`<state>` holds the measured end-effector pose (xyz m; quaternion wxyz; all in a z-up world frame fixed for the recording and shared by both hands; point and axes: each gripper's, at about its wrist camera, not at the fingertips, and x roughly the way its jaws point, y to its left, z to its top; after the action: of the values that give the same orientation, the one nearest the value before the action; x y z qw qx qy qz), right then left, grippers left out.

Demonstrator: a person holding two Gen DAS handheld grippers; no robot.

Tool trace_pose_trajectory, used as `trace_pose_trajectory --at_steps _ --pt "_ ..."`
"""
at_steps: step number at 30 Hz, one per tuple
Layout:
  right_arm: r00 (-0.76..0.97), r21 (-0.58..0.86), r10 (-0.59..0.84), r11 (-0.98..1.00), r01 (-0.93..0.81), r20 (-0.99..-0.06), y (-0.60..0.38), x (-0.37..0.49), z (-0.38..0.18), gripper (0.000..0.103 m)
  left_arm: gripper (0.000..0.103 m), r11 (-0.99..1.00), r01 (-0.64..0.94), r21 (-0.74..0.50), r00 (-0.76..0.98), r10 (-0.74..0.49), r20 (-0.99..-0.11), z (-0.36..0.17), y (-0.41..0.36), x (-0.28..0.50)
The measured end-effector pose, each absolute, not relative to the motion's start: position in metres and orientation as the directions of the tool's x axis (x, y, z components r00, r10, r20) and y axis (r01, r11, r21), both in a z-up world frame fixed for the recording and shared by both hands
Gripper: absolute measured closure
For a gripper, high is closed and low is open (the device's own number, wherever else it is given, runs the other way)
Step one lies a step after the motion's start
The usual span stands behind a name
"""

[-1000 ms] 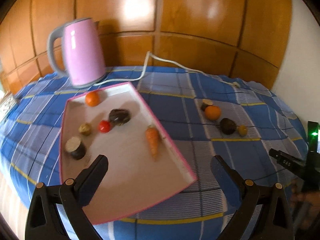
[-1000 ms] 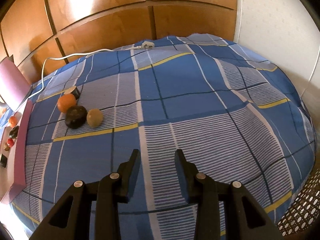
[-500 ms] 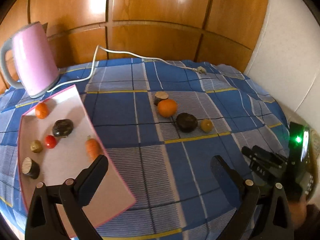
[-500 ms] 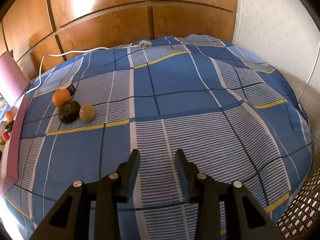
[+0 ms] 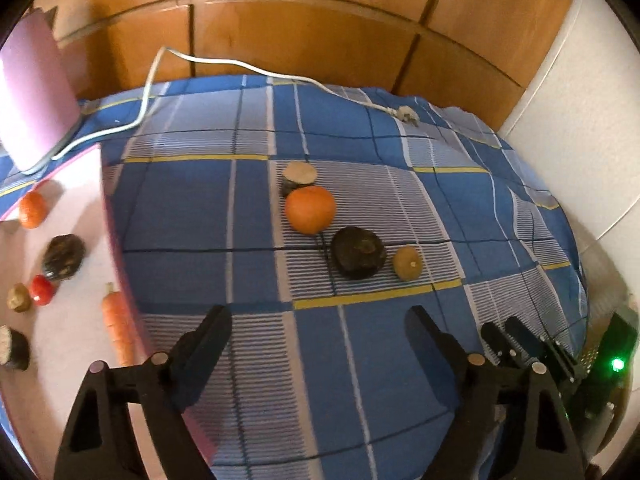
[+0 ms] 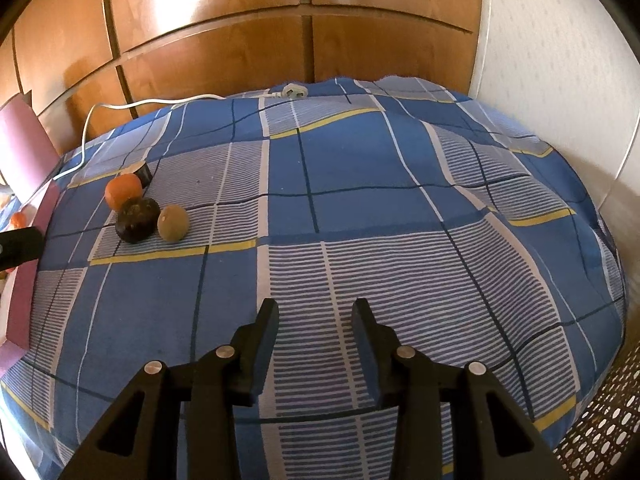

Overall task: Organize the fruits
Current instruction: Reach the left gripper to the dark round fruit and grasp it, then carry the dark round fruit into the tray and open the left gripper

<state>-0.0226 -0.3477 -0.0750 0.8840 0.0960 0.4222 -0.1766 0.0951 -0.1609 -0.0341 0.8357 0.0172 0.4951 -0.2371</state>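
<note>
Four loose fruits lie in a row on the blue checked cloth: a cut dark piece [image 5: 298,176], an orange [image 5: 310,210], a dark round fruit [image 5: 359,253] and a small yellow-green fruit [image 5: 407,263]. My left gripper [image 5: 316,320] hovers just short of them, its jaws closing with nothing between them. To the left, the pink-rimmed tray [image 5: 80,340] holds a carrot [image 5: 118,330], a red tomato [image 5: 42,289], a small orange [image 5: 33,209] and several other pieces. My right gripper [image 6: 315,308] stands open over bare cloth, well right of the dark round fruit [image 6: 136,219].
A pink kettle [image 5: 32,92] stands at the back left, and its white cord [image 5: 240,66] runs along the rear edge to a loose plug [image 5: 406,114]. Wood panels close off the back and a white wall the right. A perforated basket [image 6: 600,420] sits at the lower right.
My left gripper has swung right, from over the tray to in front of the loose fruits, and its jaws have narrowed a little. The right gripper has stayed put.
</note>
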Motion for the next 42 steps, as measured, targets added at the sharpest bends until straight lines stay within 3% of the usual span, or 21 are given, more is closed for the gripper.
trace_pose_trajectory --at_steps 9,13,17,24,28,31,33,42 --pt "0.593 0.017 -0.244 0.917 0.399 -0.768 -0.35 -0.025 -0.076 0.06 0.019 0.902 0.39 -0.188 0.438 -0.361 -0.823 -0.037 -0.176 0.102" --pt "0.597 0.022 -0.261 0.905 0.424 -0.758 -0.351 -0.027 -0.076 0.06 0.034 0.913 0.368 -0.175 0.447 -0.339 -0.828 -0.042 -0.185 0.111" --pt "0.598 0.02 -0.268 0.903 0.43 -0.755 -0.353 -0.027 -0.077 0.06 0.042 0.912 0.362 -0.191 0.434 -0.347 -0.831 -0.046 -0.198 0.121" --pt "0.604 0.023 -0.261 0.907 0.421 -0.753 -0.355 -0.028 -0.078 0.058 0.042 0.929 0.316 -0.192 0.433 -0.321 -0.842 -0.054 -0.216 0.138" --pt "0.611 0.02 -0.26 0.91 0.413 -0.748 -0.352 -0.029 -0.079 0.049 0.042 0.939 0.292 -0.182 0.406 -0.294 -0.865 -0.069 -0.224 0.147" --pt "0.616 0.018 -0.263 0.912 0.411 -0.743 -0.35 -0.028 -0.08 0.045 0.042 0.933 0.298 -0.203 0.404 -0.316 -0.858 -0.075 -0.222 0.145" --pt "0.619 0.019 -0.262 0.913 0.408 -0.74 -0.349 -0.028 -0.081 0.044 0.058 0.916 0.327 -0.232 0.396 -0.356 -0.846 -0.074 -0.221 0.141" --pt "0.624 0.032 -0.256 0.911 0.411 -0.739 -0.349 -0.028 -0.081 0.041 0.06 0.875 0.416 -0.246 0.379 -0.413 -0.828 -0.064 -0.199 0.108"
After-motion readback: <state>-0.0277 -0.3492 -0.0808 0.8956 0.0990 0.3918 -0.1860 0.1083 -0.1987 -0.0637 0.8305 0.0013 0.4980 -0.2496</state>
